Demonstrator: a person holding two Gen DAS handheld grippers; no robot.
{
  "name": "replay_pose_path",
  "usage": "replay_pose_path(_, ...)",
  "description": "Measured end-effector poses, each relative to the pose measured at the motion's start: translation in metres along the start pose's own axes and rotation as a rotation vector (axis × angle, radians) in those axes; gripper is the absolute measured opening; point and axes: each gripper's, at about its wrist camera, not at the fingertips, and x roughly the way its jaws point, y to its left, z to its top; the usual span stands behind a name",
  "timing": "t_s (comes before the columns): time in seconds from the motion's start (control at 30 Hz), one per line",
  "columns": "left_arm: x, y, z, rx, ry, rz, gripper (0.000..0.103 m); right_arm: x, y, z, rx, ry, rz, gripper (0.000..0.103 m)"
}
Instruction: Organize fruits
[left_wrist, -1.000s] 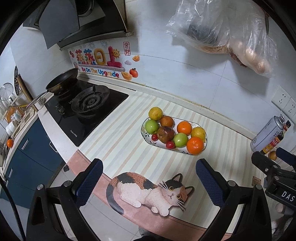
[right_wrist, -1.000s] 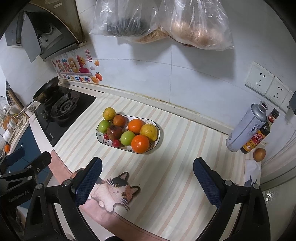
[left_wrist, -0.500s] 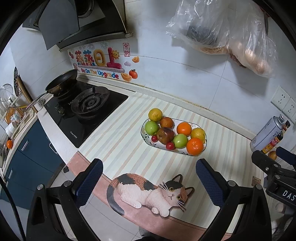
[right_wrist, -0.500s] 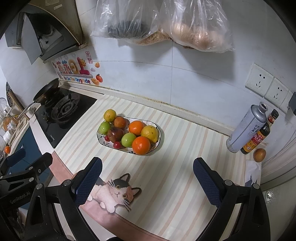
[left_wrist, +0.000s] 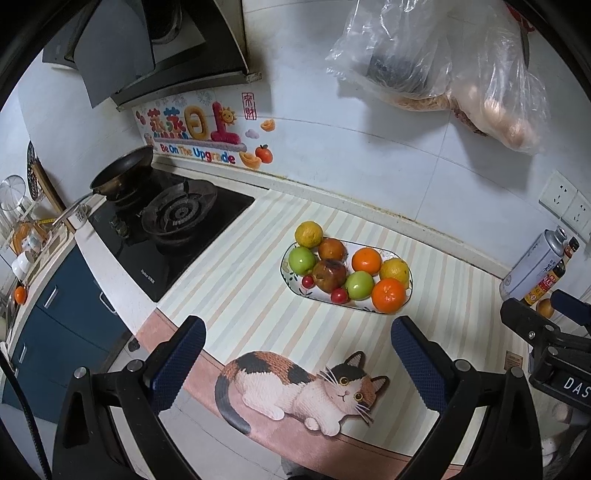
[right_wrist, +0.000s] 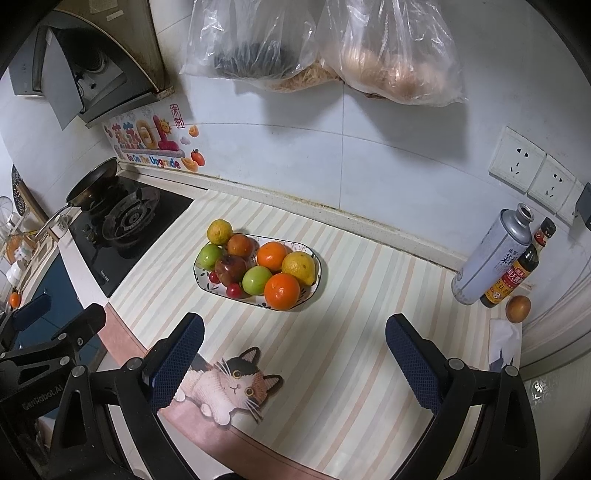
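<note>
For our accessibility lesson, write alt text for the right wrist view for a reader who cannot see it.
An oval dish piled with oranges, green apples and cherries sits on a striped counter mat, beyond the open, empty right gripper. A gas stove lies to the left; a can and a sauce bottle stand to the right.

Very little changed. The right gripper (right_wrist: 294, 347) drifted slightly left and forward, so the fruit plate (right_wrist: 314, 286) slid a touch toward the centre of its view. The left gripper (left_wrist: 297, 352) barely shifted; nothing on the counter moved.
</note>
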Motion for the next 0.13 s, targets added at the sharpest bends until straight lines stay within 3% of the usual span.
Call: replay_pose_path(0.13, -0.0013, 0.0000, 0.0012, -0.004, -0.004, -0.010, 0.103, -0.0002, -0.0001, 0.0003, 0.000, -0.001, -0.002, 0.101)
